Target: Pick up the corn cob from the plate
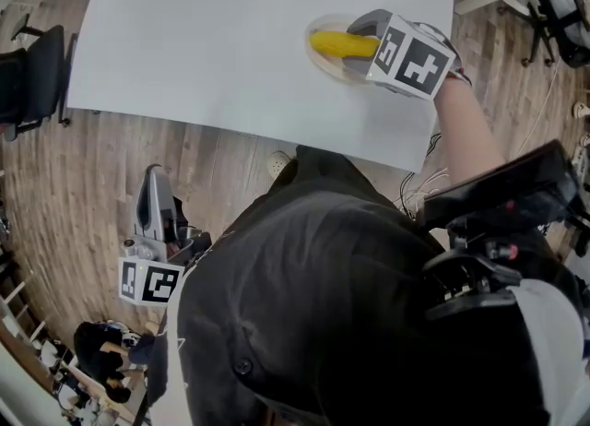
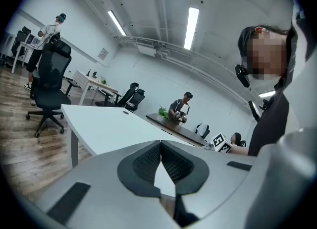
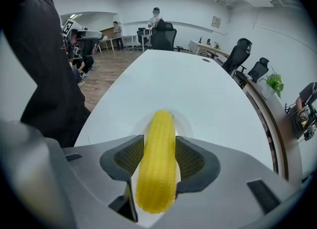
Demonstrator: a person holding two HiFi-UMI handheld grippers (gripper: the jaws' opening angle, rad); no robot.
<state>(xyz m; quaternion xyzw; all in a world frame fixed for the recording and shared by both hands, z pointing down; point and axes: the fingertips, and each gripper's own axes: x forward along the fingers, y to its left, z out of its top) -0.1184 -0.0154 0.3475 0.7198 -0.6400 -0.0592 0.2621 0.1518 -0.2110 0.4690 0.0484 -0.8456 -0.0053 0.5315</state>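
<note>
Right tongs [image 3: 159, 143] are spread wide and straddle the corn cob [image 3: 157, 173], one pad on each side. I see a sliver of gap on the right side, so not clamped yet as far as I can tell. The cob lies flat on the plate [image 1: 323, 65], which sits near the desk [image 1: 230, 37] edge on my right. Left tongs [image 2: 161, 143] are closed tip to tip and empty, off the desk at my left side.

Cob looks light, stiff and round, with a bumpy skin. It probably rolls if nudged, so squeeze across the middle, squarely.

Count: one cob, one plate, two tongs.
</note>
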